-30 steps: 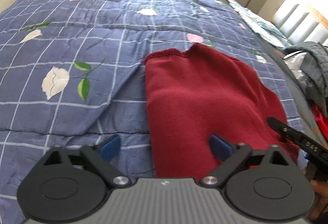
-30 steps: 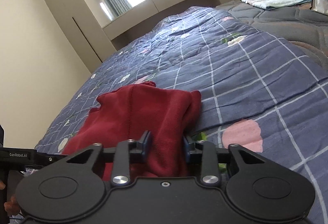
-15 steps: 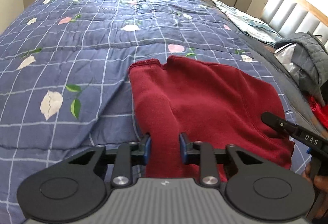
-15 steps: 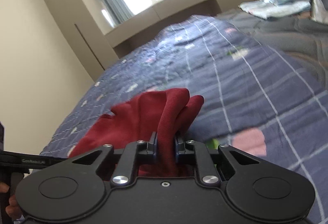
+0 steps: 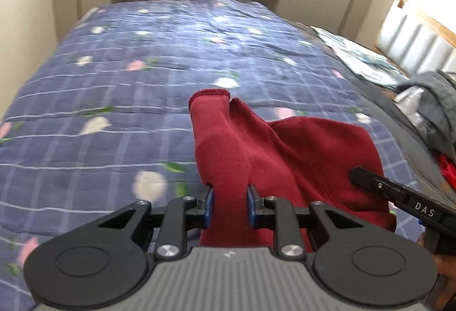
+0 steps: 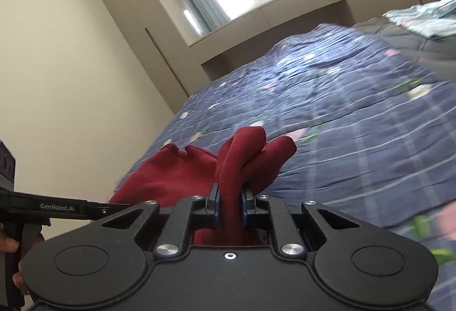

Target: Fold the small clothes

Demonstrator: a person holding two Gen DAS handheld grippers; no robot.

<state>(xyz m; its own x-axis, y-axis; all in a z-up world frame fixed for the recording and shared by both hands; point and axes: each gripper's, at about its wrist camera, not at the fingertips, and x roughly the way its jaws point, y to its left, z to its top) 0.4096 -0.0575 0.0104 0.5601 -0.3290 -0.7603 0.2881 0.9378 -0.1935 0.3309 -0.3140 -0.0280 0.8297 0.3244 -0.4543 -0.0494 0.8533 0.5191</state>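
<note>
Pinching a bunched edge each, left gripper (image 5: 229, 205) and right gripper (image 6: 230, 204) grip the red garment (image 5: 285, 151) above the bedspread (image 5: 114, 100), its hemmed end pointing away ahead of both.

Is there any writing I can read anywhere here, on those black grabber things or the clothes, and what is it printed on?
"DAS": white letters on the black arm of the right gripper, seen from the left wrist camera.
"GenRobot.AI": white letters on the black arm of the left gripper, seen from the right wrist camera.
Red garment and blue floral quilt: no writing visible.
</note>
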